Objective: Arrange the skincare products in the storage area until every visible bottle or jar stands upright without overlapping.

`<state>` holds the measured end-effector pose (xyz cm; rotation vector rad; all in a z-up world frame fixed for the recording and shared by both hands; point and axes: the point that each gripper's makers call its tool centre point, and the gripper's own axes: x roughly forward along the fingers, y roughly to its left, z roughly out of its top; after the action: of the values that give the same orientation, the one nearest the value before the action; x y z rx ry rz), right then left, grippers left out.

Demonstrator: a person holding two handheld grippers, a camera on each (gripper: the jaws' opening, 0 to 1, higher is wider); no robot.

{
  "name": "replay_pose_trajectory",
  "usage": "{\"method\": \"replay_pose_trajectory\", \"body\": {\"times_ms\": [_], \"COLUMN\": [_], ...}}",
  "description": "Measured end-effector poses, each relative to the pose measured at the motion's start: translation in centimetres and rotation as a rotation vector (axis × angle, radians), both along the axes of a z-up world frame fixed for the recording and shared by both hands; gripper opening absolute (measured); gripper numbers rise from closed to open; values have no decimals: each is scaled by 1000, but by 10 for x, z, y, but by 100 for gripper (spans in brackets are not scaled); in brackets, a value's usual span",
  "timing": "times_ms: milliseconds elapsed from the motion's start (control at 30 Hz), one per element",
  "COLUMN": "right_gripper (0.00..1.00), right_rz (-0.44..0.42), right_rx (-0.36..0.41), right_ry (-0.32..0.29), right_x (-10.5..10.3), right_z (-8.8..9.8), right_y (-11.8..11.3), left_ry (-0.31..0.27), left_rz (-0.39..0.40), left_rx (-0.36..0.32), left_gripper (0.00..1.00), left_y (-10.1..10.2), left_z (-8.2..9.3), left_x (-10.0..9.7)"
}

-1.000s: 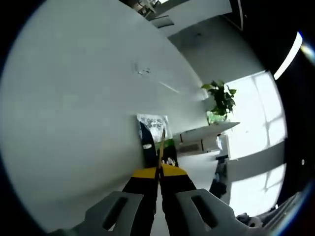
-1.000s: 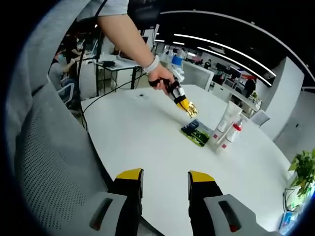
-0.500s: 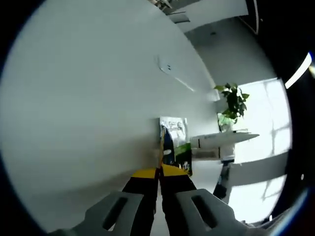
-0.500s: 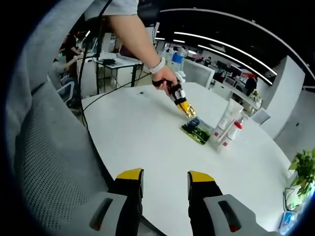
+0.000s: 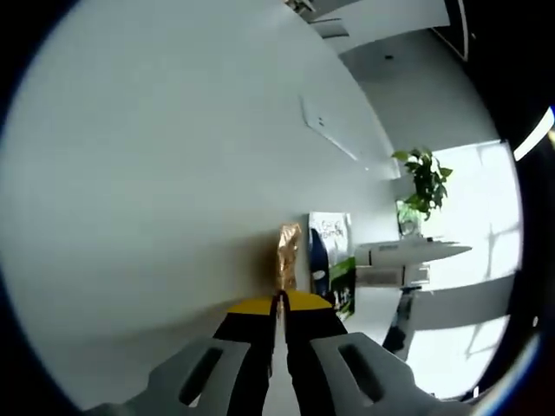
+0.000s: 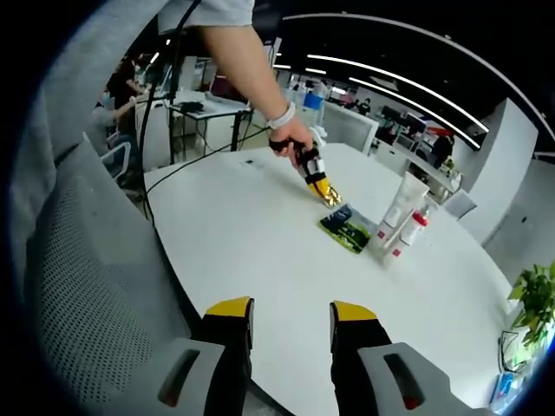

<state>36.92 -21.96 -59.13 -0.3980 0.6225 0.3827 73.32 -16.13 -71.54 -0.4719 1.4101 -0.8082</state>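
My left gripper [image 5: 279, 301] is shut on a small gold sachet [image 5: 288, 253] that stands up from its jaws over the white table [image 5: 156, 173]. Just right of it lies a flat blue, green and white pouch [image 5: 333, 260]. In the right gripper view a hand holds that left gripper [image 6: 329, 196] just beside the same pouch [image 6: 346, 228]. Past the pouch a white tube [image 6: 404, 204] and a small white bottle with a red cap [image 6: 413, 232] stand upright, close together. My right gripper [image 6: 290, 314] is open over the table's near edge, holding nothing.
A grey mesh chair [image 6: 78, 286] stands at the table's near left edge. A cable [image 6: 186, 165] runs across the far left of the table [image 6: 243, 243]. A potted plant [image 5: 424, 178] stands beyond the table. Office desks fill the background.
The left gripper has drawn back a little from the pouch. The gold sachet in its jaws has turned from edge-on to face-on. My right gripper has not moved.
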Motion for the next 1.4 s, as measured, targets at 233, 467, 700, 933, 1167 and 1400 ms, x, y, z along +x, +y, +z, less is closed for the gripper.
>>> {"method": "replay_pose_trajectory", "body": {"times_ms": [233,467,700,933,1167,1400], "right_gripper": [28,27,27,27,26,26], "right_rz": [2,10,15,17,18,21], "right_rx": [-3,-4,-2,-4,-10,-8], "right_ry": [2,1,5,2,0,-8], "right_x": [0,-1,-1,-1,-1,-1], "right_z": [0,-1,-1,-1,-1,1], "right_y": [0,1,2,2,2,3], "left_ry": [17,16,57,-24,-81,-168], "left_rz": [-73,-153,-145,-182,-188,-179], "left_rx": [33,79,70,136,161,200], "left_gripper": [2,4,12,17,18,36], "left_y": [-3,0,-1,6,18,42], "left_z": [-1,-3,-1,-2,-1,16], "left_x": [-10,-18,-6,3,20,30]}}
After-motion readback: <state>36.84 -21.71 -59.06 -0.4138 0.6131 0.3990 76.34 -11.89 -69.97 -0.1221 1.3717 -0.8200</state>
